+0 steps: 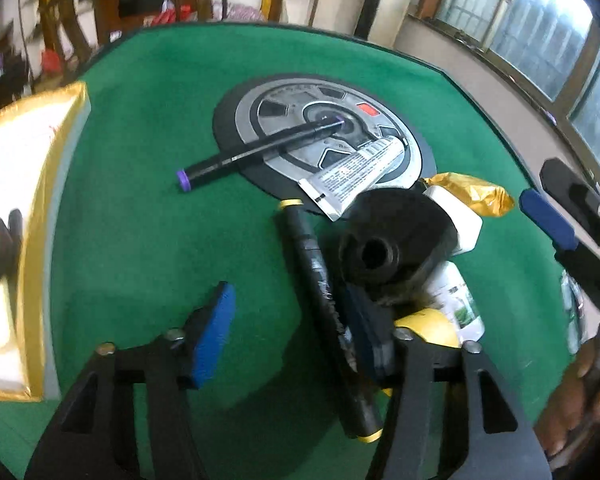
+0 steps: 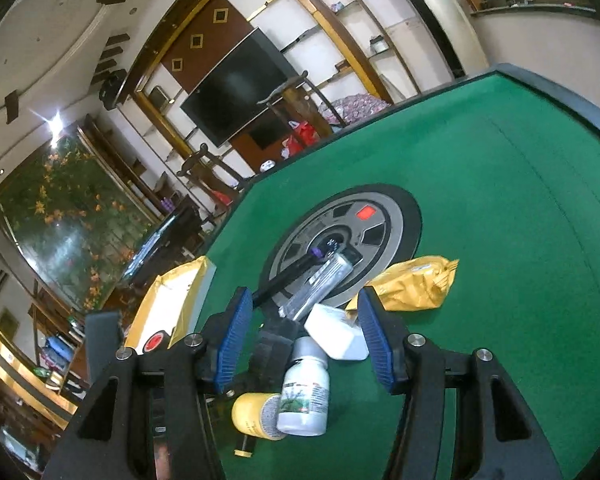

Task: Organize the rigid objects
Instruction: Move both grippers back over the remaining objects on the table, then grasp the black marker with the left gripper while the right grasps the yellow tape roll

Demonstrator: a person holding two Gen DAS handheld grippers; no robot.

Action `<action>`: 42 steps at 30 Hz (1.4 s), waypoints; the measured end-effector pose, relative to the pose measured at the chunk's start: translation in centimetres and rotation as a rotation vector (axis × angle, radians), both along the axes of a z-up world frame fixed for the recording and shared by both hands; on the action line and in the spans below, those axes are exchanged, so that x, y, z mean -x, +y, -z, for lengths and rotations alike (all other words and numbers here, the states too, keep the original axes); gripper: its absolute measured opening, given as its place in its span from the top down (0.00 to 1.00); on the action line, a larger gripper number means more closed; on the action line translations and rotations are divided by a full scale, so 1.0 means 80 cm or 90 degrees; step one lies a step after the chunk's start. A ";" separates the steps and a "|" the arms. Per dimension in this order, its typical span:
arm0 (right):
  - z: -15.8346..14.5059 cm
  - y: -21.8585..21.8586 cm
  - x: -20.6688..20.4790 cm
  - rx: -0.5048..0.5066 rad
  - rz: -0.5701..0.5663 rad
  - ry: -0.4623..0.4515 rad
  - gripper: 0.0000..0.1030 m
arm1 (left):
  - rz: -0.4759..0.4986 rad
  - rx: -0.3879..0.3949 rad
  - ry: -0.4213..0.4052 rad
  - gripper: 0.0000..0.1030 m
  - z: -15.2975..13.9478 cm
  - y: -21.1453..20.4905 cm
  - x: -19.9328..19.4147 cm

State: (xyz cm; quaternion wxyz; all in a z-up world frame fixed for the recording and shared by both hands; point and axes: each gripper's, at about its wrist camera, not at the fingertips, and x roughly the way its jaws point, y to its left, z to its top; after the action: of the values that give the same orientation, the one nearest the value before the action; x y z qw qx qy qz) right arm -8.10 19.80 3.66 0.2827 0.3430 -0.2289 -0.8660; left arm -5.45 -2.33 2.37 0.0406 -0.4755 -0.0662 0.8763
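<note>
The right gripper [image 2: 306, 344] hung with its jaws apart over the green table [image 2: 500, 240]. Between its blue pads [image 2: 232, 344] lay a white bottle [image 2: 306, 396], a yellow bottle [image 2: 256, 414] and a white box [image 2: 340, 334]. A gold packet [image 2: 416, 282] lay beside the round centre plate [image 2: 396, 216].

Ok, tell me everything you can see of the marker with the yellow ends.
The yellow-ended marker is a black barrel, scuffed white, with a yellow band at each end. It lies flat on the green table, between the left tongs, hard against their right-hand pad. Its far end nears the silver tube.
</note>
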 end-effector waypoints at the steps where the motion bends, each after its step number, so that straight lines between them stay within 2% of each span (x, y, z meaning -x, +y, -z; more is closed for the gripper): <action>1: 0.000 0.000 -0.001 0.005 -0.006 -0.003 0.52 | 0.002 0.001 0.004 0.57 0.000 -0.003 -0.003; 2: 0.000 -0.001 -0.002 0.011 -0.012 -0.004 0.52 | 0.000 0.008 0.015 0.61 0.001 -0.008 -0.008; 4: -0.001 -0.007 -0.005 0.013 -0.025 -0.002 0.52 | -0.007 0.029 0.033 0.61 0.001 -0.021 -0.014; 6: -0.003 -0.016 -0.008 0.008 -0.041 -0.001 0.52 | -0.028 0.028 0.033 0.63 0.002 -0.039 -0.012; 8: -0.003 -0.029 -0.011 0.006 -0.070 -0.005 0.52 | -0.045 0.025 0.038 0.76 0.003 -0.055 -0.011; 14: 0.002 -0.074 -0.030 -0.047 -0.137 -0.001 0.52 | -0.045 0.046 0.065 0.76 0.008 -0.058 -0.012; 17: 0.007 -0.091 -0.042 -0.071 -0.162 0.002 0.52 | -0.047 0.034 0.067 0.76 0.006 -0.062 -0.010; 21: 0.026 -0.116 -0.052 -0.187 -0.152 -0.007 0.52 | -0.047 0.035 0.067 0.76 0.006 -0.064 -0.011; 25: 0.038 -0.121 -0.055 -0.227 -0.150 -0.016 0.52 | -0.047 0.037 0.067 0.76 0.006 -0.063 -0.011; 28: 0.038 -0.127 -0.061 -0.258 -0.154 0.002 0.52 | -0.049 0.043 0.066 0.76 0.005 -0.062 -0.011; 30: 0.041 -0.134 -0.066 -0.296 -0.158 0.017 0.59 | -0.049 0.045 0.066 0.76 0.006 -0.060 -0.010; 31: 0.045 -0.137 -0.067 -0.318 -0.160 0.013 0.70 | -0.049 0.046 0.066 0.76 0.006 -0.059 -0.010; 34: 0.048 -0.142 -0.069 -0.343 -0.166 0.025 0.71 | -0.049 0.052 0.067 0.81 0.006 -0.057 -0.009; 36: 0.046 -0.142 -0.072 -0.343 -0.165 0.033 0.71 | -0.052 0.049 0.067 0.84 0.006 -0.059 -0.010; 38: 0.040 -0.139 -0.075 -0.316 -0.178 0.046 0.71 | -0.053 0.035 0.065 0.88 0.005 -0.062 -0.010; 42: 0.037 -0.139 -0.075 -0.305 -0.180 0.050 0.71 | -0.049 0.033 0.065 0.88 0.005 -0.060 -0.010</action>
State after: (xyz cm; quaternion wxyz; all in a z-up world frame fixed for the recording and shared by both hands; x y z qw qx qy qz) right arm -2.09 8.67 0.71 0.3202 0.3945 0.0438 -0.8602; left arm -4.65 -7.15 1.95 -0.0023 -0.4284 -0.0597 0.9016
